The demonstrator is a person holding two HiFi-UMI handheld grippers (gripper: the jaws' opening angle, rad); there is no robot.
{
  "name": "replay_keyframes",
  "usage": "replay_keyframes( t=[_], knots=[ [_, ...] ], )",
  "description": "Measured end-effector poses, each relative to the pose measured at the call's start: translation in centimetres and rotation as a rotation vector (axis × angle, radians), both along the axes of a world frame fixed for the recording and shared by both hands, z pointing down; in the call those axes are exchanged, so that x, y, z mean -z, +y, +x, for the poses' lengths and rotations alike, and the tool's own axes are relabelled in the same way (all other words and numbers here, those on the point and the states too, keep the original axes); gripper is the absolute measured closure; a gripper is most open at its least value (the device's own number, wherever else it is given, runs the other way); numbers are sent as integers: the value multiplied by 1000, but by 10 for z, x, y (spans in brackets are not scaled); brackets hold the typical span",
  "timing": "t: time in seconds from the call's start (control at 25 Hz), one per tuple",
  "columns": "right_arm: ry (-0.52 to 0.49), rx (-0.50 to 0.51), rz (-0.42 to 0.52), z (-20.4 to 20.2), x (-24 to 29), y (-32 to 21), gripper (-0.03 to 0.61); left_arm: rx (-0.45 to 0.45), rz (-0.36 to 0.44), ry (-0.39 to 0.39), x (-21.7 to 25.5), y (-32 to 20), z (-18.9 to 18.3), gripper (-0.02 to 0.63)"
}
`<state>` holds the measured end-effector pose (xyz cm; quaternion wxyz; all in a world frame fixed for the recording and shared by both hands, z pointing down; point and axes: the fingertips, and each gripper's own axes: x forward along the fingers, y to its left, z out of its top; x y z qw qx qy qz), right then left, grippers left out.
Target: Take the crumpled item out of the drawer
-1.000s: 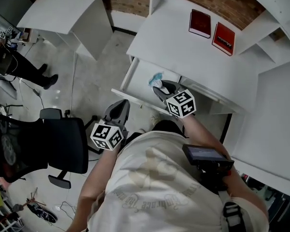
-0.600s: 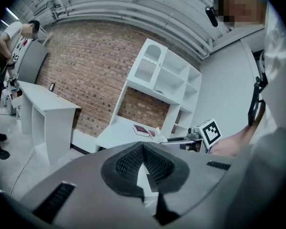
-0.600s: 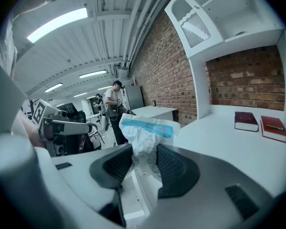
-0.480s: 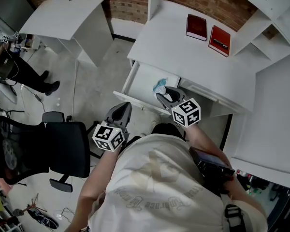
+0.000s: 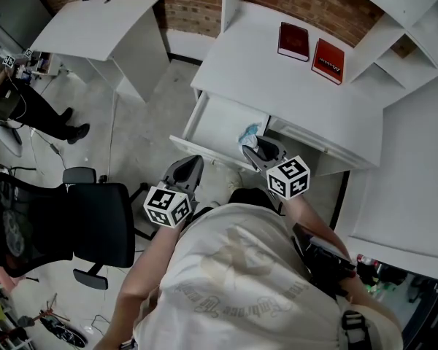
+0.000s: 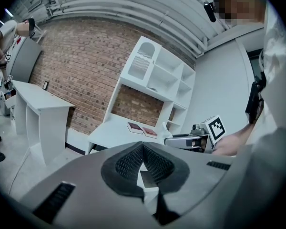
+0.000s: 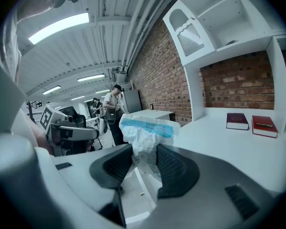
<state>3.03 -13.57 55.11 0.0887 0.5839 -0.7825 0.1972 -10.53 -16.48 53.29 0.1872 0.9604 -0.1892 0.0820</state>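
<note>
Over the right end of the one open white drawer (image 5: 212,122), the right gripper (image 5: 257,150) holds the single crumpled white and pale-blue wrapper (image 5: 249,134). The right gripper view shows its jaws partly apart with their two black ribbed pads (image 7: 170,165) pressed against the wrapper (image 7: 145,132) from either side. The crumpled bulk and its blue band stand up above the right gripper (image 7: 144,163), and the drawer's white floor shows below the jaws. Whether the wrapper has fully cleared the drawer cannot be told from the head view.

The left gripper (image 5: 188,166) hangs just outside the drawer's front edge, apart from it. In the left gripper view its jaws are brought together at the tips, with nothing between them (image 6: 143,163).

The drawer belongs to a white desk (image 5: 277,79) set against a brick wall. Two dark red hardback books (image 5: 293,41) (image 5: 328,60) lie flat side by side near the back of the desk. A second, smaller white desk (image 5: 102,20) stands to the left, and one black office chair (image 5: 80,224) is beside the person.
</note>
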Motion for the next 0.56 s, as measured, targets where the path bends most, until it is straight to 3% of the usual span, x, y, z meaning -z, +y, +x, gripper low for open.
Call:
replay_keyframes(
  t=[0.56],
  knots=[
    [-3,-44,-9,15,-10,28,405,-80,-9,-16,-8,24,26,594]
  ],
)
